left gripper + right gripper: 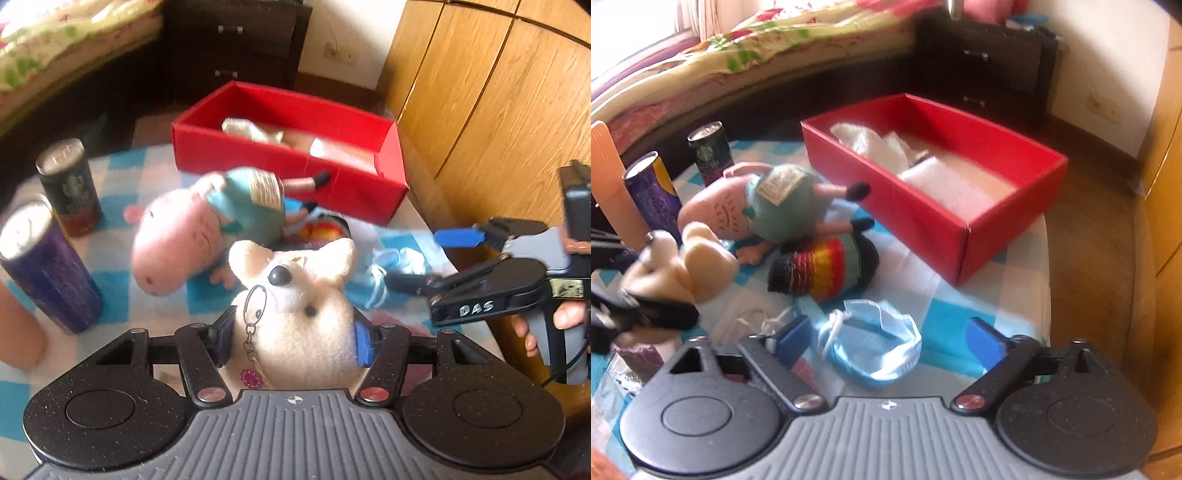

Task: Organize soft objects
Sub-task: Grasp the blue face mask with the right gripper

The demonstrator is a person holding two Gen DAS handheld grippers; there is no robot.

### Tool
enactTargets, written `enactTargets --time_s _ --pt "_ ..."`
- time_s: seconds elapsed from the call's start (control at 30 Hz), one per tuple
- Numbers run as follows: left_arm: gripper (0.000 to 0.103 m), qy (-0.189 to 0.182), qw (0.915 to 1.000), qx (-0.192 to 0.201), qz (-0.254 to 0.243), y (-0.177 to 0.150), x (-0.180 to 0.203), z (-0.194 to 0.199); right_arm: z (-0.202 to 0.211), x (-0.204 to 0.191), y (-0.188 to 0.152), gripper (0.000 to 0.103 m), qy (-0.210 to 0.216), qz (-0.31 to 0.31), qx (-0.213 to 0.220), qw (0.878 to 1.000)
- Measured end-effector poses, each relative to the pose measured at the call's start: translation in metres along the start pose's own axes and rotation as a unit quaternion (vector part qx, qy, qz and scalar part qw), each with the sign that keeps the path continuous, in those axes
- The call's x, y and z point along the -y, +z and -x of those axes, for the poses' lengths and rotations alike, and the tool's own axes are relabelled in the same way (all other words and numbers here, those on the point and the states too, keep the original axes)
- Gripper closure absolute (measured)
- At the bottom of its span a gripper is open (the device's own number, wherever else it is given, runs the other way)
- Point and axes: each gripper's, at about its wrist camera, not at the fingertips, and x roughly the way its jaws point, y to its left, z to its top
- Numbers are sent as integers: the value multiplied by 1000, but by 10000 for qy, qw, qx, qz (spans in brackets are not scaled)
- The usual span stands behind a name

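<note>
The cream plush toy (306,317) is grasped in the left gripper (291,339) jaws. The right gripper (886,339) jaws are spread wide around the blue face mask (875,343), near the tabletop (997,295) edge.

Both wrist views look steeply down, close over the checked worktop (122,284), sharing the open red cardboard box (354,199) (923,221).

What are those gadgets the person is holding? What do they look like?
Each is a handheld black plastic gripper with a ribbed grey body, two round black discs, silver rivets and blue-padded fingers. Seen from the left gripper, the right gripper bears "DAS" handwritten in white, with a thin black cable.
</note>
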Motion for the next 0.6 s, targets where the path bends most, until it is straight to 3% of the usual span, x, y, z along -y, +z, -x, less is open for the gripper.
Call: enactTargets --time_s 0.1,0.33,0.43,0.57,0.6 --pt "42 -49 10000 -53 3 0 3 0 -13 -3 2 28 106 -2 -200 9997" --pt "41 -33 9994 -347 -13 -5 5 -17 -37 -1 3 30 -100 -73 -659 9978" --pt "41 -35 9991 -406 -71 -6 9 -20 -46 -1 2 46 -56 -92 -889 9960" --pt "40 -40 9991 -416 -67 -6 11 -20 -37 -3 7 83 47 -167 -861 9961" --pt "39 -43 9992 -397 -59 -5 11 -19 -33 -3 8 86 103 -201 -834 9963"
